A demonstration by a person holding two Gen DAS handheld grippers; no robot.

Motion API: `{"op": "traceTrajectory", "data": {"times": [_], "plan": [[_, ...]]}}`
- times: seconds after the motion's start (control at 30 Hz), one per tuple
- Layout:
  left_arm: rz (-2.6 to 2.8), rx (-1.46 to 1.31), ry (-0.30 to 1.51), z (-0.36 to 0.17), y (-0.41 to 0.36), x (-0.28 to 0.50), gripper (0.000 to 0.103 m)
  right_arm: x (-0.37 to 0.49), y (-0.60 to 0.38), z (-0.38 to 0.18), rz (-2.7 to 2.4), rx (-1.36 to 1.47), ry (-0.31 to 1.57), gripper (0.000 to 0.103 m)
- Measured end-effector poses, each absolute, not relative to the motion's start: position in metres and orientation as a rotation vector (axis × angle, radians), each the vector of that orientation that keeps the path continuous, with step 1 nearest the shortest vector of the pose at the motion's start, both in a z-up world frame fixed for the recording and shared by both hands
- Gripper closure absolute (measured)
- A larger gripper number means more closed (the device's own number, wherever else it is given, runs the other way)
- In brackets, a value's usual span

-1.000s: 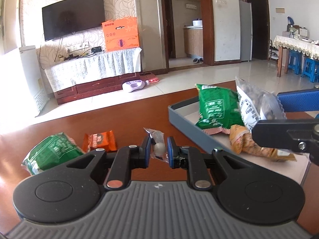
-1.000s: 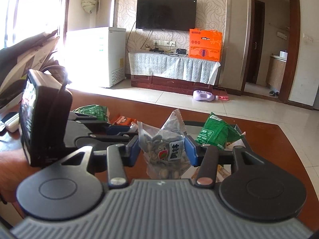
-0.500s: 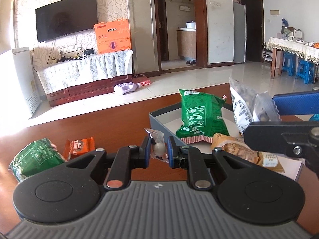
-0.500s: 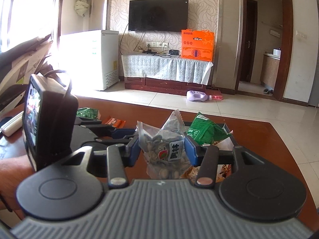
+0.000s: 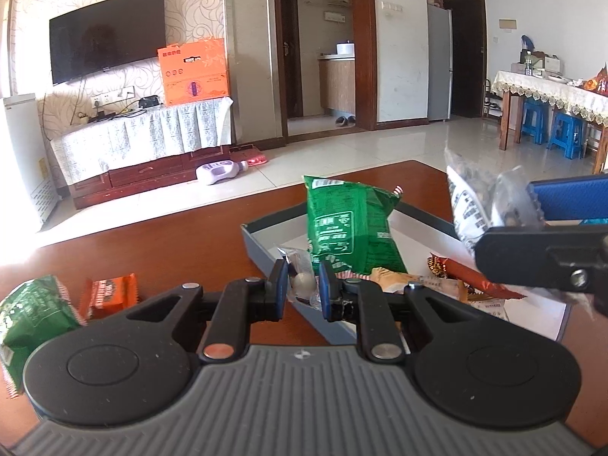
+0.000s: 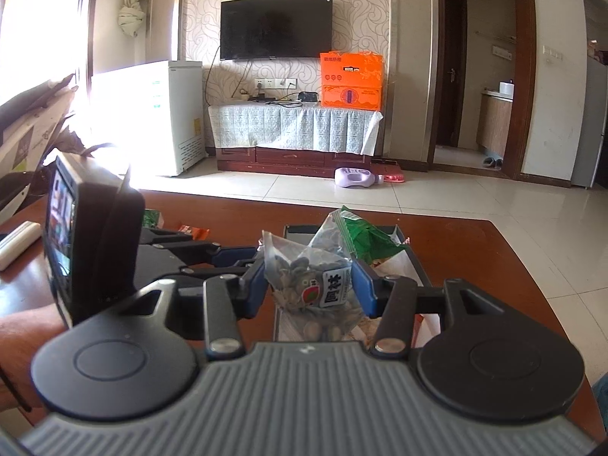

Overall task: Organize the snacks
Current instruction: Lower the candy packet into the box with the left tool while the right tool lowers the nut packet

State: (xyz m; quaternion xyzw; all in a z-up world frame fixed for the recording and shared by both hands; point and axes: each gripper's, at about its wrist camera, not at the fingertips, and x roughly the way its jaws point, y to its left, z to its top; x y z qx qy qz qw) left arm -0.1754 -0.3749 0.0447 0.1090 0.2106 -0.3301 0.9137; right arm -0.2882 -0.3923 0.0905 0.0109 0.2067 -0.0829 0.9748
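Table [image 5: 159, 243]: brown wood, lying under both my tongs. I am working over its far half.

Tray [image 5: 266, 254]: grey-walled with a white floor, now sitting directly ahead of my left tongs and beneath my right ones. A second ago it was lying off to the right of the left tongs; I am swinging both loads in over it, so the drop looks close.

Green packet [image 5: 349, 228]: standing tilted in the tray, just beyond my left tips.

Seed bag [image 6: 307, 277]: clear plastic with a printed label, hanging between the blue pads of my right tongs [image 6: 309, 285]. Those jaws are standing part-way apart, pinching the bag at its sides. I am holding it above the tray's near end, as before, only further in.

Second green packet [image 5: 34, 315]: waiting on the table, left of my left tongs, not yet collected.

Orange packet [image 5: 110, 296]: lying on the table just beside that green one, also waiting.

Red-brown wrapper [image 5: 471, 279] and tan packet [image 5: 391, 279]: already lying in the tray, right of my left tips.

Small wrapped sweet [image 5: 302, 283]: clear twist wrapper with a pale round piece inside, nipped between my left tongs [image 5: 302, 288], which are nearly closed on it. It is hovering over the tray's near wall.

Judgement: two items are about to go in; two are remaining on the table.
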Motion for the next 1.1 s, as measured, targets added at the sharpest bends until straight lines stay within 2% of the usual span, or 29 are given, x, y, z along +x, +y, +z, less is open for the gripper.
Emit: {"op": "traceTrajectory", "data": {"times": [0.87, 0.97, 1.07, 1.1], "plan": [[-0.804, 0.225, 0.448, 0.019, -0.463, -0.146, 0.082, -0.291, -0.436, 0.063, -0.293, 0.052, 0.535, 0.052], [-0.819, 0.221, 0.452, 0.016, -0.469, -0.144, 0.082, -0.291, -0.437, 0.062, -0.304, 0.048, 0.539, 0.054], [-0.814, 0.233, 0.445, 0.016, -0.474, -0.146, 0.080, -0.292, -0.440, 0.059, -0.309, 0.058, 0.545, 0.054], [-0.814, 0.232, 0.444, 0.015, -0.474, -0.147, 0.076, -0.291, -0.440, 0.058, -0.310, 0.057, 0.549, 0.054]]}}
